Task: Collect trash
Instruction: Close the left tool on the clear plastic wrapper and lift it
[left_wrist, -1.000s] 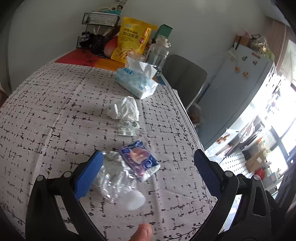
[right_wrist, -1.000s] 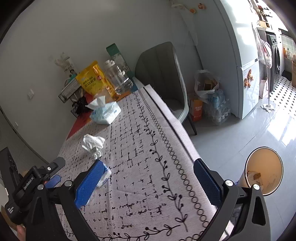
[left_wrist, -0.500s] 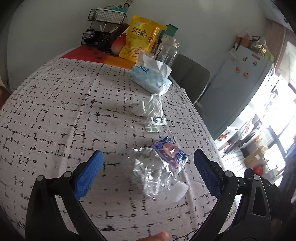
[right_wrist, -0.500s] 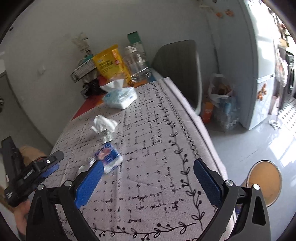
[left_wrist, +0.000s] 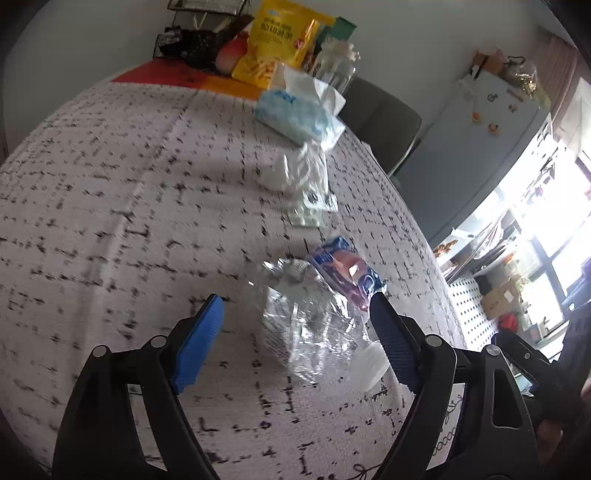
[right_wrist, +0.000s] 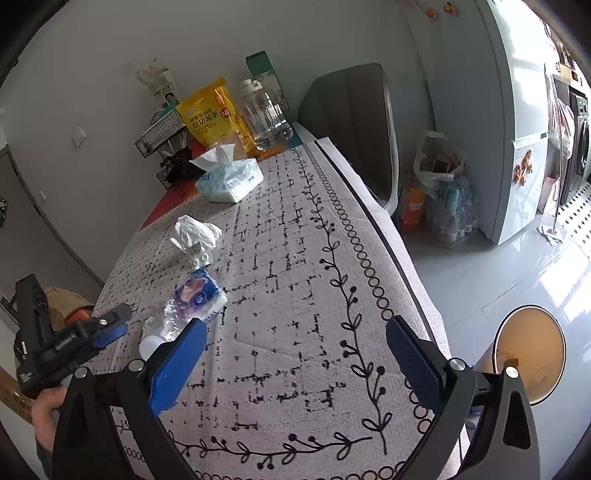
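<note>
Covering most of both views, the table (right_wrist: 288, 280) in its patterned cloth now fills more of the left wrist view than a second ago, the camera having come lower and nearer. At its far end stand a yellow snack bag (left_wrist: 280, 40), a clear jar (right_wrist: 264, 118) and a tissue pack (left_wrist: 295, 114). On the floor beside the table, a tan bin (right_wrist: 532, 354) is partly cut off by the right gripper's finger.

The left gripper (left_wrist: 295, 325) has dropped over the crushed clear bottle (left_wrist: 303, 325), which lay against its left pad a second ago and now sits between the pads. Its jaws are closing; the right pad looks to be at the bottle's edge, the left pad apart from it. The right gripper (right_wrist: 295, 362) hangs spread wide over bare cloth, holding nothing.

Beyond the bottle lie a blue wrapper (left_wrist: 347, 269), touching it, then a pill blister (left_wrist: 310, 210) and a crumpled white tissue (left_wrist: 295, 170). Motion blur smears the cloth and the bottle's outline.
</note>
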